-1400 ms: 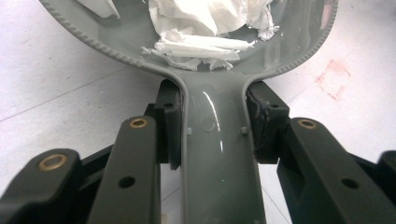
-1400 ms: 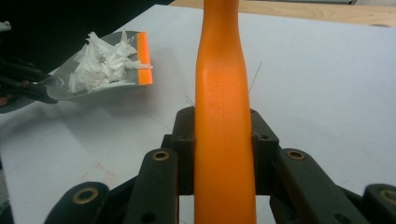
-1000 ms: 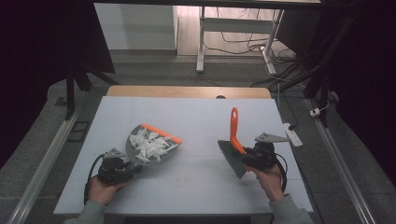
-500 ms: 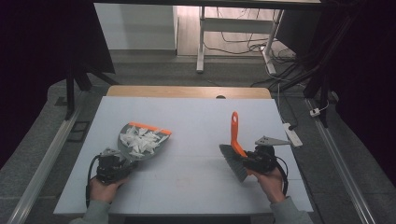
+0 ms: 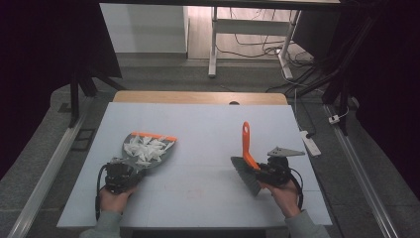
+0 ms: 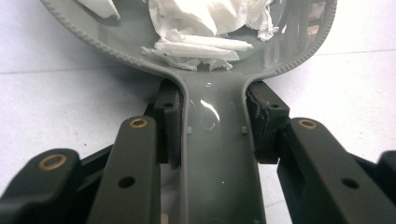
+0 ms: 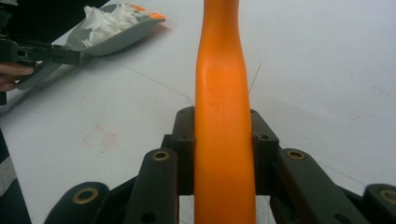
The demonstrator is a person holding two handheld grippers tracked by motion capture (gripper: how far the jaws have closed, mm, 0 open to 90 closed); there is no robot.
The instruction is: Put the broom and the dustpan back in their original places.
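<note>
Table (image 5: 208,129) white | left tool (image 6: 212,135) clamps dustpan (image 5: 148,148) holding paper scraps (image 5: 143,148) | right tool (image 7: 223,140) clamps brush (image 5: 246,148)

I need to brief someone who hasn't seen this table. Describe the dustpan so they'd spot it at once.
On the pale table, look to its left half, ahead of the person's left hand. There the left claw is shut on the handle of a grey dustpan. Unlike the orange-handled brush at the right, it has an orange front lip and holds white paper scraps.

Glossy grey plastic dustpan (image 6: 219,154), crumpled paper (image 6: 201,23)
</note>
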